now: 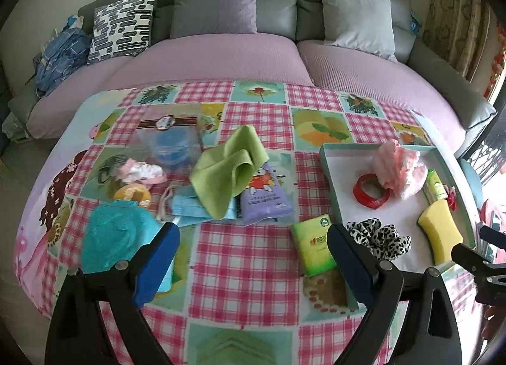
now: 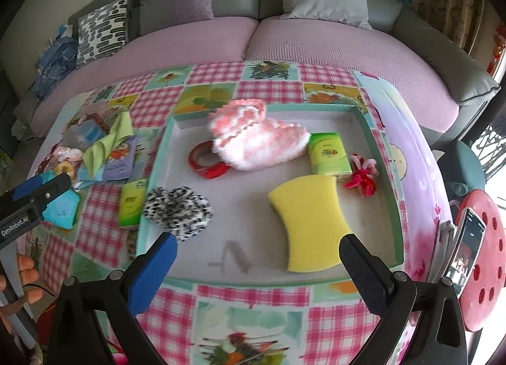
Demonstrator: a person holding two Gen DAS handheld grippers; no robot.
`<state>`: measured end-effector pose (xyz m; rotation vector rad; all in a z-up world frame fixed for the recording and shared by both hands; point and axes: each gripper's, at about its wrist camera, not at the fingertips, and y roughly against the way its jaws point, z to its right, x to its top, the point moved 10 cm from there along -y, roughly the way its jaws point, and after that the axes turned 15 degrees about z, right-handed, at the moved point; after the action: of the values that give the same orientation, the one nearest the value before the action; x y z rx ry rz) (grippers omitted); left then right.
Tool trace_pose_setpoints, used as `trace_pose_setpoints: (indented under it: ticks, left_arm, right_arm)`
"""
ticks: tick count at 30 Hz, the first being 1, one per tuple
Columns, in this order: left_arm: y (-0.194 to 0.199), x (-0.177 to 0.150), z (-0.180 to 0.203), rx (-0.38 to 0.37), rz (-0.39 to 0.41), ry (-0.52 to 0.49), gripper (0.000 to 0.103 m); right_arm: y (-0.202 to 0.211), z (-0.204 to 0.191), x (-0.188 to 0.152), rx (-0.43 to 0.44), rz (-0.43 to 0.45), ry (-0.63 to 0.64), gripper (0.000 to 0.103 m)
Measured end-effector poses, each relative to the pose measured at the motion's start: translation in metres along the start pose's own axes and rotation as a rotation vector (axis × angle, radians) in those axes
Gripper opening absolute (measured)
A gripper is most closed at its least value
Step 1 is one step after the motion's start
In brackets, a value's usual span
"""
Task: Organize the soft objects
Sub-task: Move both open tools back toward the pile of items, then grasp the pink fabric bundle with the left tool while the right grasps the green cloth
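The table (image 1: 246,257) is being covered by a smooth, printed checked cloth. A porous yellow foam sponge (image 2: 311,221), a fluffy pink knit (image 2: 259,143) and a glossy red tape roll (image 2: 208,161) are being held in a matt cardboard tray (image 2: 379,143). A soft green cloth (image 1: 226,172) is lying beside glossy plastic packets (image 1: 313,246).
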<state>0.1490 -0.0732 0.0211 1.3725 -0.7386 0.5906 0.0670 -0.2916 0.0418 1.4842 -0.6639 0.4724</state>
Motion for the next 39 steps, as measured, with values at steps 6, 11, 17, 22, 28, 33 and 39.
trace_pose_setpoints:
  ticks: [6, 11, 17, 22, 28, 33, 39]
  left_arm:
    - [0.012, 0.004, -0.022, -0.03, -0.001, 0.013, 0.094]
    - [0.018, 0.013, -0.051, -0.042, 0.005, 0.039, 0.094]
    - [0.024, 0.028, -0.098, -0.022, 0.035, 0.079, 0.094]
    - [0.02, 0.038, -0.138, 0.015, 0.048, 0.115, 0.094]
    - [0.007, 0.043, -0.172, 0.04, 0.031, 0.128, 0.095]
    - [-0.008, 0.046, -0.185, 0.035, 0.001, 0.123, 0.094]
    - [-0.035, 0.043, -0.192, 0.011, -0.052, 0.128, 0.094]
  right_arm:
    - [0.011, -0.025, 0.002, 0.009, 0.004, -0.003, 0.103]
    - [0.012, -0.052, 0.007, 0.03, 0.003, 0.009, 0.103]
    - [0.007, -0.09, 0.02, 0.059, 0.009, 0.034, 0.103]
    - [-0.001, -0.119, 0.027, 0.088, 0.009, 0.069, 0.103]
    - [-0.01, -0.147, 0.036, 0.121, 0.004, 0.11, 0.103]
    - [-0.022, -0.163, 0.044, 0.137, -0.005, 0.141, 0.103]
    - [-0.042, -0.187, 0.057, 0.19, -0.012, 0.168, 0.103]
